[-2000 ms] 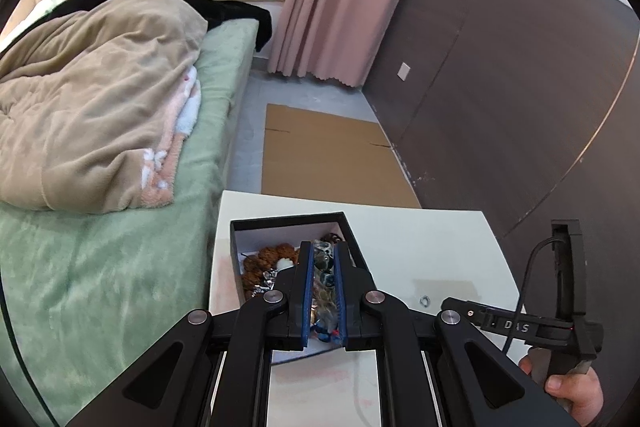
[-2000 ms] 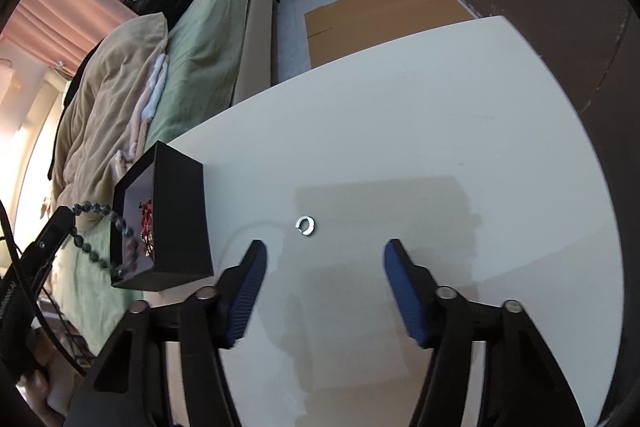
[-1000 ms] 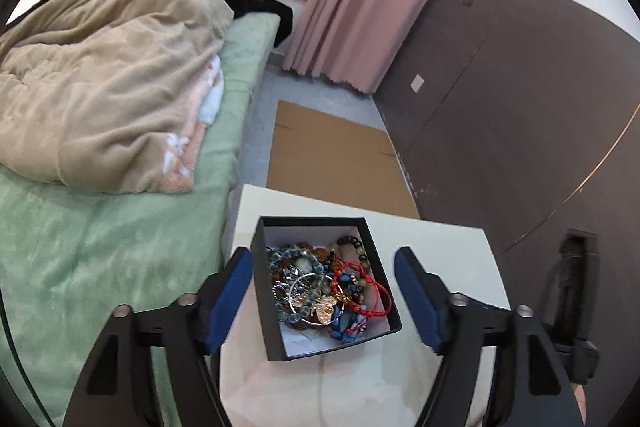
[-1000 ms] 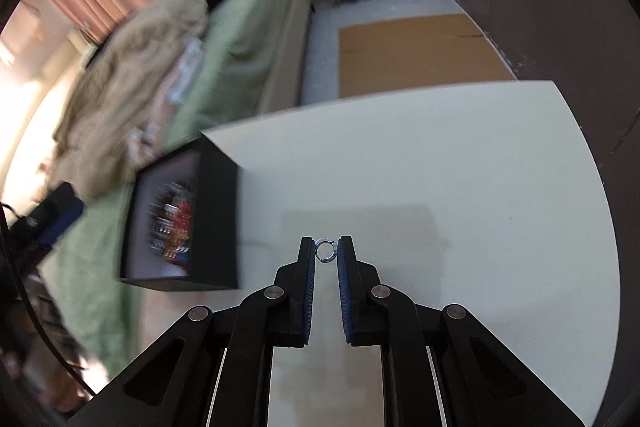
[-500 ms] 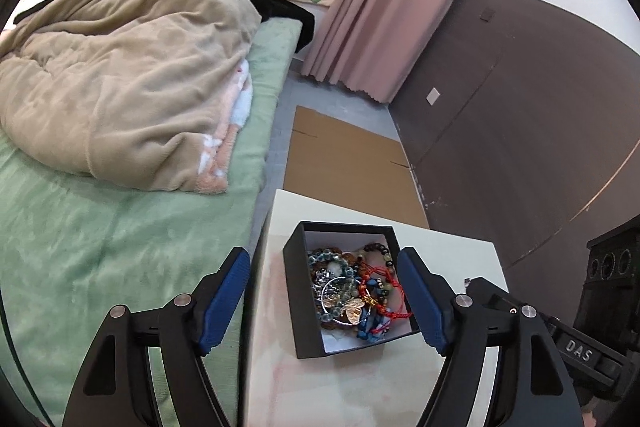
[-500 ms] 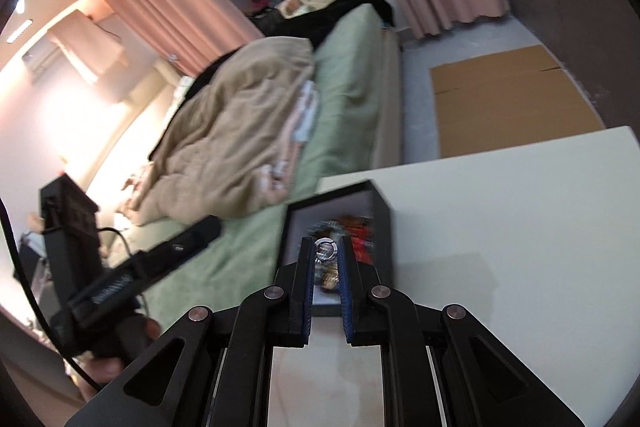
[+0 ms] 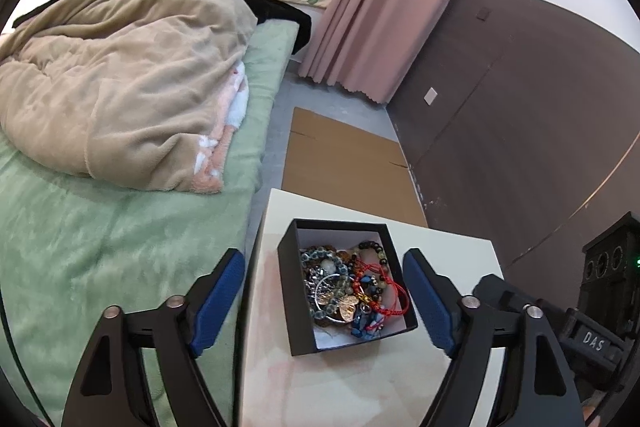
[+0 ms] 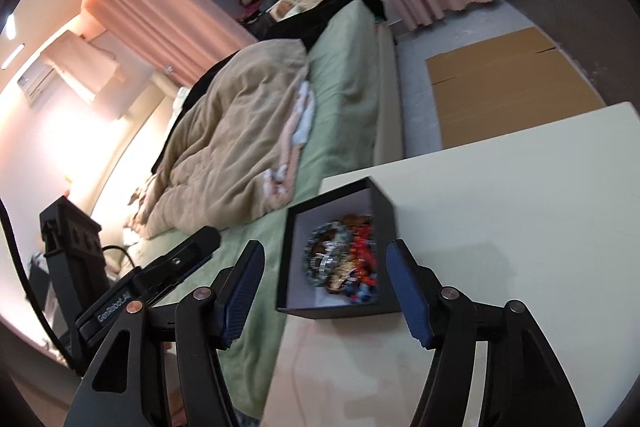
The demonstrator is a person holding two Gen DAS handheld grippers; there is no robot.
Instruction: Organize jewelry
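I'm seeing one black box (image 7: 289, 287) lower centre, jewelry (image 7: 348, 283) heaped inside | left gripper (image 7: 324, 301) gaping wide, empty | right gripper (image 8: 326, 293) just opening, holding nothing | one table (image 8: 520, 227)

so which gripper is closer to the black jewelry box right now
Right, by a little. Both have just been opening, nothing gripped. The right gripper hangs close over the black box; the left gripper frames it from further back, bed side.
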